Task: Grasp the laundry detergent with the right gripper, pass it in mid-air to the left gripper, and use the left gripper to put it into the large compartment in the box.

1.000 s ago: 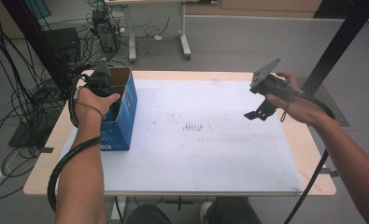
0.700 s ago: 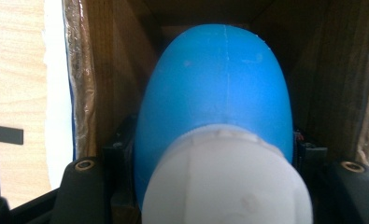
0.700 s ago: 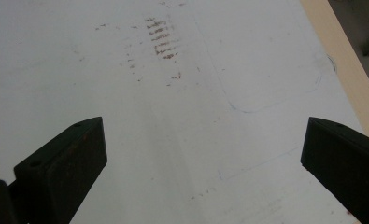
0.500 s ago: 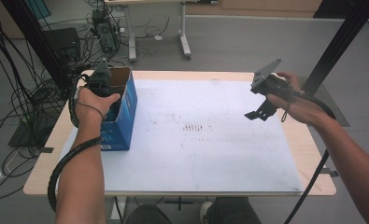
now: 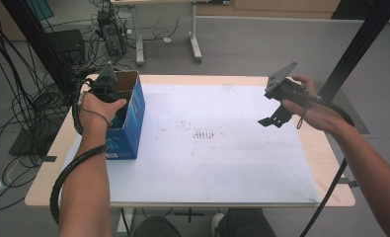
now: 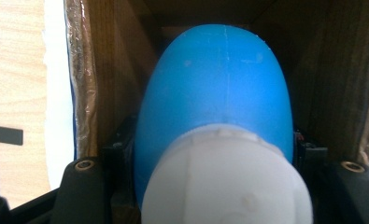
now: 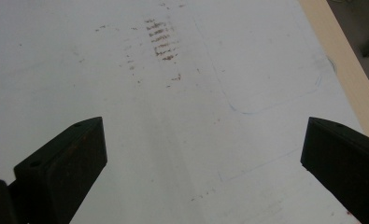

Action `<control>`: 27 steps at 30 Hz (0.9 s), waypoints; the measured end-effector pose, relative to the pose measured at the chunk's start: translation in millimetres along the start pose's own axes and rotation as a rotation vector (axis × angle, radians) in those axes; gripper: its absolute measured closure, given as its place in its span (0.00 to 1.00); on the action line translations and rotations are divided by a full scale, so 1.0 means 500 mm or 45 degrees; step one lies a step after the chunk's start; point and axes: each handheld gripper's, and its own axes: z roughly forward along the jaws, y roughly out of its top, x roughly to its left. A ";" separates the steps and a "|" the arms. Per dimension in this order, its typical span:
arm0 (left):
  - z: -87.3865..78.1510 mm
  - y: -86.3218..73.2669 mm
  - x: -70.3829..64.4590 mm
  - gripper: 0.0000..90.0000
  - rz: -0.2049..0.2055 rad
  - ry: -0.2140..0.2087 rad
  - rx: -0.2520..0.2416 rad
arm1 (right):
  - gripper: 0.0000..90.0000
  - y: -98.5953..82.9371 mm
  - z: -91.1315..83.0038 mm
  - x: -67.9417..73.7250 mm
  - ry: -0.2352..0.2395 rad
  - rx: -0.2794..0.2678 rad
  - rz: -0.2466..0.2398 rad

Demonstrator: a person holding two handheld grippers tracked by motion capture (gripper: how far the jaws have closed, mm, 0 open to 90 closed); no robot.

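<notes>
The left claw (image 5: 114, 101) reaches down into the open top of a blue cardboard box (image 5: 131, 123) that stands at the left edge of the surface (image 5: 222, 163). In the left gripper view its jaws sit closed against the sides of a blue bottle (image 6: 219, 88) with a white cap (image 6: 226, 182) — the bottle lies inside the box, between the brown cardboard walls. The right claw (image 5: 274, 117) hangs in the air above the right part of the white sheet, well apart from the box. Its jaws stand wide open and hold nothing — beneath them lies the bare sheet with dark smudges (image 7: 161, 39).
</notes>
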 end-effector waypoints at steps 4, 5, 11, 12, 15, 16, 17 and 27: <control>0.000 0.000 0.000 0.40 0.001 0.001 0.000 | 0.00 0.000 0.002 0.000 0.002 0.002 0.002; 0.000 0.000 0.000 0.40 0.001 0.001 -0.001 | 0.00 0.000 0.002 0.001 0.003 0.002 0.004; 0.000 -0.001 -0.001 0.40 0.001 0.002 -0.002 | 0.00 0.001 0.000 0.001 0.001 0.001 -0.002; 0.000 -0.001 -0.001 0.40 0.002 0.002 -0.003 | 0.00 0.000 0.000 0.001 0.001 -0.001 0.001; 0.000 -0.001 0.000 0.40 0.003 0.002 -0.003 | 0.00 -0.001 -0.001 0.001 0.001 0.000 0.000; 0.000 -0.001 0.000 0.40 0.002 0.002 -0.001 | 0.00 -0.001 -0.001 0.001 0.001 0.000 0.000; 0.000 -0.001 0.000 0.40 0.001 0.001 -0.001 | 0.00 -0.001 0.000 0.001 0.001 -0.001 0.002; 0.000 -0.002 0.000 0.40 -0.001 0.002 -0.007 | 0.00 0.002 0.000 0.002 0.003 0.001 -0.006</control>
